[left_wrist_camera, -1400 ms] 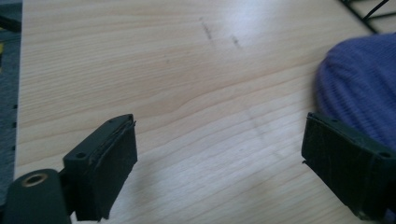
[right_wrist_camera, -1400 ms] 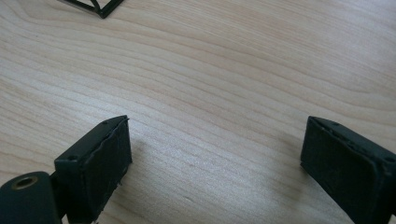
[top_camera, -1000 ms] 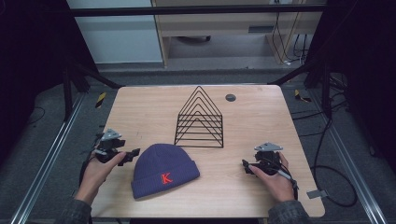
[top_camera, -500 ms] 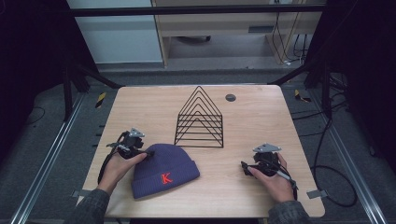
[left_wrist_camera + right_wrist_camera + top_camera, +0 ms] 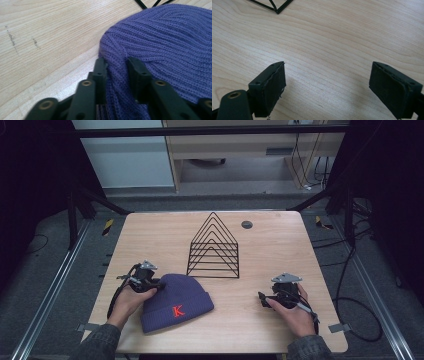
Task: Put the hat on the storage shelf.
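Observation:
A purple knit beanie (image 5: 175,302) with a red K lies flat on the near left part of the wooden table (image 5: 270,250). My left gripper (image 5: 157,284) sits at the hat's upper left edge. In the left gripper view its jaws have just been closing, and the left gripper (image 5: 116,63) now pinches a fold of the beanie (image 5: 170,45) between its pads. My right gripper (image 5: 262,300) rests low over the table at the near right, apart from the hat. In its own view the right gripper (image 5: 327,82) stands open over bare wood.
A black wire rack (image 5: 214,247) of triangular frames stands mid-table just behind the hat; its corner (image 5: 274,7) shows ahead of the right gripper. A small dark disc (image 5: 246,224) lies at the far edge. Metal frame rails flank the table.
My left gripper moved right and down from the table's left side to the beanie's edge, and its jaws closed onto the knit. The right gripper stayed where it was.

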`<state>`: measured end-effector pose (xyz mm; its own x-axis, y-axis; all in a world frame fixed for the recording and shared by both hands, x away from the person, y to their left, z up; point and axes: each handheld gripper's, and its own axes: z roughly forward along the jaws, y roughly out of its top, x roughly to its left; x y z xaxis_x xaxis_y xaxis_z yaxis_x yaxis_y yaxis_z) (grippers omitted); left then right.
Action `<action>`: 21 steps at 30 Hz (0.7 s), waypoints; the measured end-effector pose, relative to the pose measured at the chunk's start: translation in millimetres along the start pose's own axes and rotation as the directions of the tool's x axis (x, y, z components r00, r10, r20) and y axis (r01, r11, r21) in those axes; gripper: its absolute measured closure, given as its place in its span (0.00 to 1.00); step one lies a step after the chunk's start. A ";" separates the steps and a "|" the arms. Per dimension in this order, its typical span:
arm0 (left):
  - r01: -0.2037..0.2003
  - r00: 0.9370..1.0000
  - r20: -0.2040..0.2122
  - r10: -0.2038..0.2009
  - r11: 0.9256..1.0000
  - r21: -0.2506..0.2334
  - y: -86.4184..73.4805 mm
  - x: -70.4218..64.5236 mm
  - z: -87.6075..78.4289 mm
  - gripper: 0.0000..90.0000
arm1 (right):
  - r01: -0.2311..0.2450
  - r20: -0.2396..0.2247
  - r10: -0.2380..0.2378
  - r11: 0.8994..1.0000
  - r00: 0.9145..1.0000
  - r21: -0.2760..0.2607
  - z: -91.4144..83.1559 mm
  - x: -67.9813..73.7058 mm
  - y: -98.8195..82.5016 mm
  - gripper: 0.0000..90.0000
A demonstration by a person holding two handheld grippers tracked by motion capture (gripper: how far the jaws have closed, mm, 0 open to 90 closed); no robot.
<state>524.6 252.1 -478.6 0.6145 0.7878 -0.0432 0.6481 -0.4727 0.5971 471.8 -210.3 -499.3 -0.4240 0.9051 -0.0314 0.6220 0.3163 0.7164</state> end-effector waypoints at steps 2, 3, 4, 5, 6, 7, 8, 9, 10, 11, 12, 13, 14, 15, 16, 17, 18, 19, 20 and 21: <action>0.006 1.000 0.002 -0.006 1.000 -0.007 -0.8 0.0 -1.4 0.83 | 0.001 0.001 -0.001 1.000 1.000 -0.001 -0.1 0.0 0.1 0.15; 0.014 1.000 0.003 -0.014 1.000 -0.012 -1.9 0.1 -2.4 0.84 | 0.003 0.002 -0.003 1.000 1.000 0.000 -0.1 0.2 0.1 0.15; 0.018 1.000 0.004 -0.018 1.000 -0.016 -3.1 -0.2 -3.9 0.85 | 0.005 0.001 -0.005 1.000 1.000 0.001 -0.3 0.3 0.1 0.15; 0.016 1.000 0.001 -0.016 1.000 -0.018 -4.2 -0.8 -6.0 0.86 | 0.003 0.000 -0.003 1.000 1.000 0.002 -0.3 0.7 0.2 0.15; 0.009 1.000 -0.006 -0.009 1.000 -0.022 -4.9 -2.0 -8.3 0.86 | 0.006 0.000 -0.006 1.000 1.000 0.002 -0.3 0.7 0.3 0.15; 0.000 1.000 -0.012 0.000 1.000 -0.028 -5.4 -3.7 -10.7 0.86 | 0.004 -0.001 -0.004 1.000 1.000 0.001 -0.1 1.0 0.3 0.15; -0.008 1.000 -0.018 0.007 0.999 -0.034 -5.7 -5.0 -13.4 0.86 | 0.009 0.002 -0.009 1.000 1.000 -0.001 0.2 0.9 0.3 0.15; -0.016 1.000 -0.023 0.015 0.999 -0.041 -5.6 -6.5 -15.9 0.87 | 0.009 0.002 -0.009 1.000 1.000 0.000 0.3 0.8 0.4 0.15; -0.028 0.999 -0.030 0.026 0.999 -0.046 -5.2 -7.9 -18.3 0.87 | 0.008 0.002 -0.008 1.000 1.000 0.000 0.4 0.8 0.5 0.15; -0.038 0.999 -0.036 0.036 0.998 -0.051 -4.9 -8.9 -20.5 0.87 | 0.010 0.004 -0.010 1.000 1.000 0.000 0.3 0.7 0.5 0.15; -0.044 0.998 -0.040 0.042 0.998 -0.055 -4.5 -10.2 -22.2 0.87 | 0.004 0.000 -0.004 1.000 1.000 0.001 -0.1 1.0 0.7 0.15; -0.044 0.998 -0.040 0.042 0.998 -0.055 -4.5 -10.2 -22.2 0.87 | 0.010 0.003 -0.010 1.000 1.000 -0.001 -0.3 0.7 0.6 0.15; -0.055 0.997 -0.048 0.053 0.997 -0.056 -4.1 -11.8 -24.6 0.87 | 0.010 0.003 -0.010 1.000 1.000 -0.001 -0.3 0.7 0.6 0.15; -0.075 0.996 -0.059 0.071 0.995 -0.066 -3.0 -14.9 -28.6 0.87 | 0.012 0.002 -0.012 1.000 1.000 -0.002 -0.7 0.9 0.6 0.15; -0.083 0.995 -0.064 0.079 0.994 -0.071 -2.5 -16.3 -30.3 0.87 | 0.011 0.000 -0.011 1.000 1.000 -0.001 -0.7 0.9 0.6 0.15; -0.097 0.993 -0.071 0.091 0.992 -0.081 -1.7 -18.4 -32.8 0.87 | 0.012 0.002 -0.012 1.000 1.000 -0.001 -0.6 0.9 0.6 0.15; -0.097 0.993 -0.071 0.091 0.992 -0.081 -1.7 -18.4 -32.8 0.87 | 0.012 0.002 -0.012 1.000 1.000 -0.001 -0.6 0.9 0.6 0.15; -0.110 0.992 -0.077 0.103 0.990 -0.091 -0.5 -21.2 -36.1 0.87 | 0.009 0.003 -0.009 1.000 1.000 0.000 -0.4 0.9 0.7 0.15; -0.110 0.992 -0.077 0.103 0.990 -0.091 -0.5 -21.2 -36.1 0.87 | 0.011 0.005 -0.011 1.000 1.000 -0.001 -0.2 0.6 0.6 0.15; -0.126 0.989 -0.085 0.118 0.987 -0.104 0.8 -24.5 -39.6 0.87 | 0.009 0.005 -0.009 1.000 1.000 -0.003 -0.6 0.6 0.6 0.15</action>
<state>492.3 248.0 -445.3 0.6459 0.7574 0.0954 0.5152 -0.5248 0.6776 471.4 -209.8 -498.5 -0.4262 0.9037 -0.0410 0.6161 0.3232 0.7184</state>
